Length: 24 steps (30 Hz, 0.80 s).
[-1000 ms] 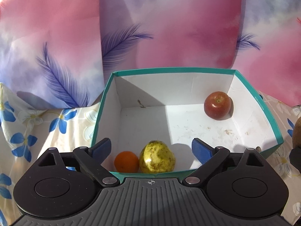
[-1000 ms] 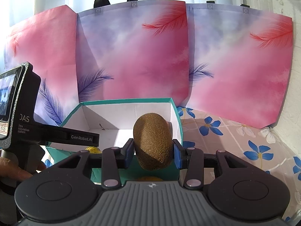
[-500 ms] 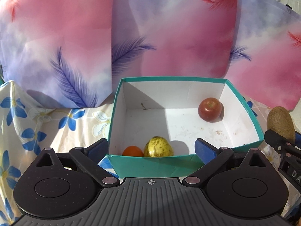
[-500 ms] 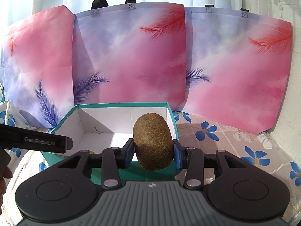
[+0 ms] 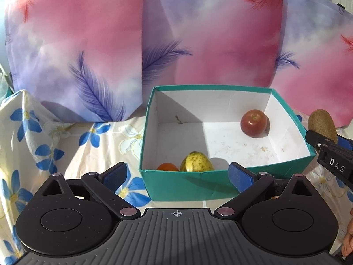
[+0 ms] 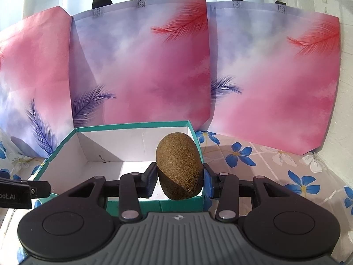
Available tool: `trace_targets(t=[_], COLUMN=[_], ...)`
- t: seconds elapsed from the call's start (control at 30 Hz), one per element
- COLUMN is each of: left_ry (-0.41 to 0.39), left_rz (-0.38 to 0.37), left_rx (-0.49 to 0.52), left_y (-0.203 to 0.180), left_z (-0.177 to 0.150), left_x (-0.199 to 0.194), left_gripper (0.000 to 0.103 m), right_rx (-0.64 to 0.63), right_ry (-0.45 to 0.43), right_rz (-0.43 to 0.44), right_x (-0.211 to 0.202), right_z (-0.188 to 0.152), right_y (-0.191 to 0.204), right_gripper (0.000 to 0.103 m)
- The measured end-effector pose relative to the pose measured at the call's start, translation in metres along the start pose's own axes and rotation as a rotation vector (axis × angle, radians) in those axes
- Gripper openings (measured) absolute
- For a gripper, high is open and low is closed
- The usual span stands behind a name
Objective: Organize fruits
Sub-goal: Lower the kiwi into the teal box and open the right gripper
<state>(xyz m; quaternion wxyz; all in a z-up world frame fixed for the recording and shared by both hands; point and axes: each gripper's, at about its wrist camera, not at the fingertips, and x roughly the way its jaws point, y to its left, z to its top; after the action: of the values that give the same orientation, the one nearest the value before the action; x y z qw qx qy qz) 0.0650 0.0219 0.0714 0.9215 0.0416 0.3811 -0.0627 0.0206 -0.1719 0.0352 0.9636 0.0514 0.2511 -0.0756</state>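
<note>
A teal box [image 5: 187, 186] with a white inside holds a red apple [image 5: 253, 123] at its far right, and a yellow-green pear [image 5: 196, 165] beside an orange [image 5: 167, 167] at its near wall. My left gripper [image 5: 177, 175] stands open in front of the box with nothing between its fingers. A brown kiwi [image 6: 179, 165] sits upright in my right gripper [image 6: 179, 177], which is shut on it just over the near right corner of the box [image 6: 130, 128]. The kiwi [image 5: 322, 124] also shows at the right edge of the left wrist view.
Pink and lilac feather-print bags [image 6: 143, 66] stand as a wall right behind the box. A cloth with blue flowers [image 5: 92, 134] covers the table on both sides. A white wall [image 6: 344, 110] closes the right side. A fingertip [image 5: 348, 238] shows at the lower right.
My left gripper has pulled back and up out of the box, leaving the pear inside. The right gripper has carried the kiwi closer to the box's right side.
</note>
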Motion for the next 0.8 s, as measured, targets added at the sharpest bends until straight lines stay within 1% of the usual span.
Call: trace_targets(t=[0.1,0.27,0.4,0.53,0.8], left_ry=[-0.005,0.0,0.003,0.01,0.017], left_rz=[-0.011,-0.056,-0.048,-0.047,-0.048], left_rx=[-0.016,-0.062,-0.07,-0.079,-0.061], left_y=[0.005,0.013,0.015,0.017,0.015], left_z=[-0.002,-0.005,-0.007,-0.008,-0.012], left_x=[-0.002,-0.003,-0.003,-0.002,0.001], left_gripper=[0.101,0.101,0.101,0.101,0.101], right_rx=[-0.001,-0.004,-0.024,-0.019,-0.059], right_ry=[0.004,0.037,0.053,0.087,0.075], right_rz=[0.006,-0.006,-0.026,-0.018,-0.026], right_x=[0.009,0.032,0.044,0.053,0.054], right_z=[-0.001,-0.008,-0.014,-0.017,-0.018], right_y=[0.0,0.002,0.005,0.004,0.007], right_gripper=[0.042,0.042,0.042,0.041,0.04])
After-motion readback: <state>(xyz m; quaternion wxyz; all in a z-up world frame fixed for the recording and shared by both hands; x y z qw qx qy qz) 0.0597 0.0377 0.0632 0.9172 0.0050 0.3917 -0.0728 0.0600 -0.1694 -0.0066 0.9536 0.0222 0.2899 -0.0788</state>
